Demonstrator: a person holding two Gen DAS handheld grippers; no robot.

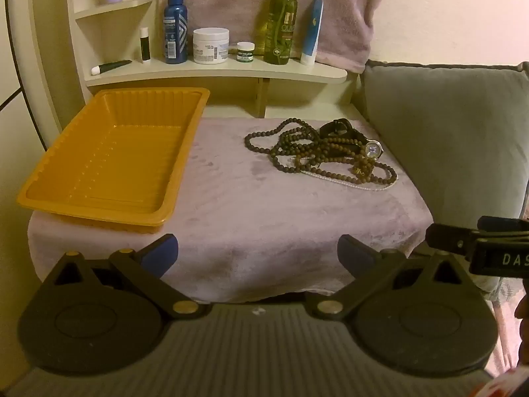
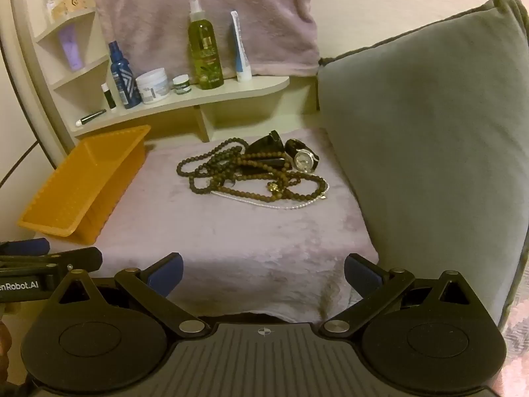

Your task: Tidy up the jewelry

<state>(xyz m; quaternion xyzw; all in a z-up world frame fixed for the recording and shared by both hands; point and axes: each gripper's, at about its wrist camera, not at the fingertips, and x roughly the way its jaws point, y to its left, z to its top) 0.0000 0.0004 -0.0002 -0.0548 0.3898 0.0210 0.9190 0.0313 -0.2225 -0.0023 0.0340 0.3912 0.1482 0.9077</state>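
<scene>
Nearest, the left gripper (image 1: 258,254) and the right gripper (image 2: 263,273) hang side by side over the front edge of the table, each with its jaws spread wide and nothing between them. Beyond them lies a pale lilac cloth (image 1: 251,205) covering the table, bare in its near half. Farther back on the left sits an orange tray (image 1: 109,158) with nothing in it. To the right, well apart from the tray, the jewelry lies in a tangled heap: dark bead necklaces (image 2: 231,172), a thin white pearl strand (image 2: 274,203) and a wristwatch (image 2: 304,158). A grey cushion (image 2: 429,132) stands just beside the heap. Behind, a shelf (image 1: 215,74) holds bottles and jars against a hanging lilac towel (image 2: 205,16).
</scene>
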